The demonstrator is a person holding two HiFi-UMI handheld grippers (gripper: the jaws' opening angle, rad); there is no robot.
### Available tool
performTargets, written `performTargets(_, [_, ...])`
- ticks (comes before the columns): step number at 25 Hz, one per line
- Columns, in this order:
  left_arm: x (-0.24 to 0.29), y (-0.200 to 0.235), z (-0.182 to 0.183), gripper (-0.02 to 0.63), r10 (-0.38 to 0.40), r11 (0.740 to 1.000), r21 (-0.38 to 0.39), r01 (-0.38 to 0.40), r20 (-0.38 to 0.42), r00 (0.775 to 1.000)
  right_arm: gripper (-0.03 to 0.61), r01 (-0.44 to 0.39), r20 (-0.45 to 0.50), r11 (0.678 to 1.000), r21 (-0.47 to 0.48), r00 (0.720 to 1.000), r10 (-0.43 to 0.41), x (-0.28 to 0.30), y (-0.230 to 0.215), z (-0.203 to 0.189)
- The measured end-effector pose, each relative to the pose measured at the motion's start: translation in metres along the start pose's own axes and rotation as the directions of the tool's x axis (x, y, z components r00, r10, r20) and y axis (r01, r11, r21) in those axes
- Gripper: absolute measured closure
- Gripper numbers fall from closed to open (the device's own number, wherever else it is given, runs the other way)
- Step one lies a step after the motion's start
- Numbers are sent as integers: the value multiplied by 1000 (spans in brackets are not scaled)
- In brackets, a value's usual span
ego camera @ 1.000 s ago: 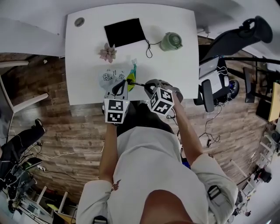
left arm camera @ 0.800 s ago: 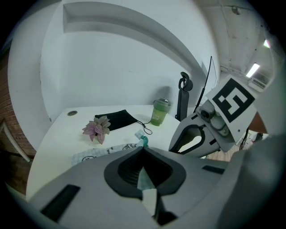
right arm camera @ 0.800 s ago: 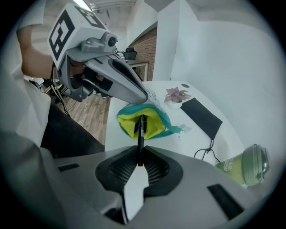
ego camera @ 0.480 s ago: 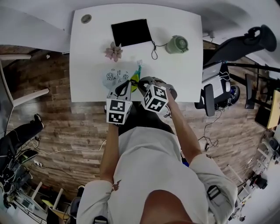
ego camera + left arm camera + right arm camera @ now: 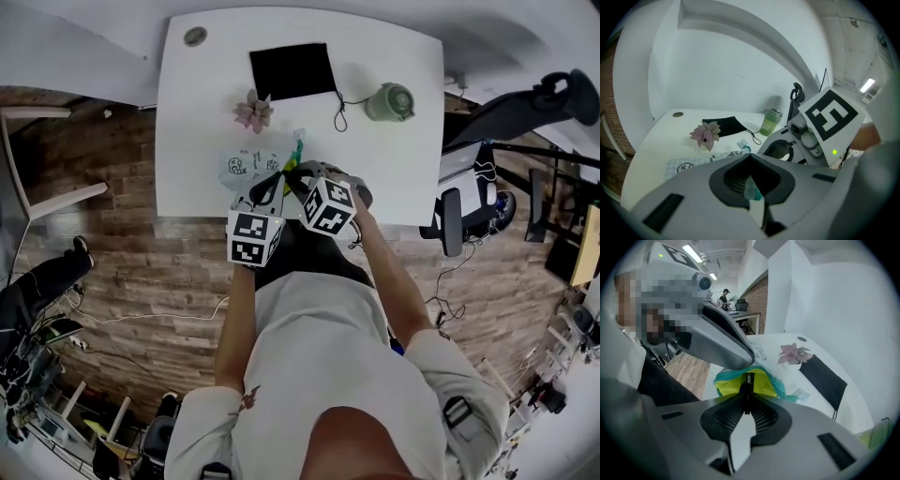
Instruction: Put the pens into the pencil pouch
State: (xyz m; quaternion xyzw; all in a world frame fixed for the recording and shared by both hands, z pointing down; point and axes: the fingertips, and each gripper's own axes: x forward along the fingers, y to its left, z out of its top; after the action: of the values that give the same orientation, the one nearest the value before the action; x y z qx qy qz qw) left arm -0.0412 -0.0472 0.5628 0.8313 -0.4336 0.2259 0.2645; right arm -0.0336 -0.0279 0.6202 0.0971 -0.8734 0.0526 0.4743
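Note:
A clear pencil pouch (image 5: 242,166) with doodles, a teal zip edge and yellow lining lies near the table's front edge. My left gripper (image 5: 270,184) is shut on the pouch's teal edge (image 5: 752,190) and holds its mouth up. My right gripper (image 5: 296,178) sits right beside it, shut on a thin black pen (image 5: 748,384). The pen's tip points into the yellow opening of the pouch (image 5: 765,383). In the right gripper view the grey left gripper (image 5: 726,345) hangs just above that opening. The rest of the pen is hidden between the jaws.
On the white table (image 5: 394,169) lie a black cloth bag with a cord (image 5: 292,70), a pink succulent (image 5: 254,112) and a green lidded cup (image 5: 390,101). A cable hole (image 5: 195,37) sits at the back left. An office chair (image 5: 525,103) stands to the right.
My right gripper has carried the pen left, up against the pouch's mouth beside the left gripper. The left gripper has kept its hold on the pouch.

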Motion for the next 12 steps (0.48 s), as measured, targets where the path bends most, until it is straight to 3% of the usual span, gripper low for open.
performTargets(12, [7, 7, -4, 617, -15, 999, -28, 15, -9, 1000, 531, -10, 99, 999, 33, 995, 7, 23, -11, 20])
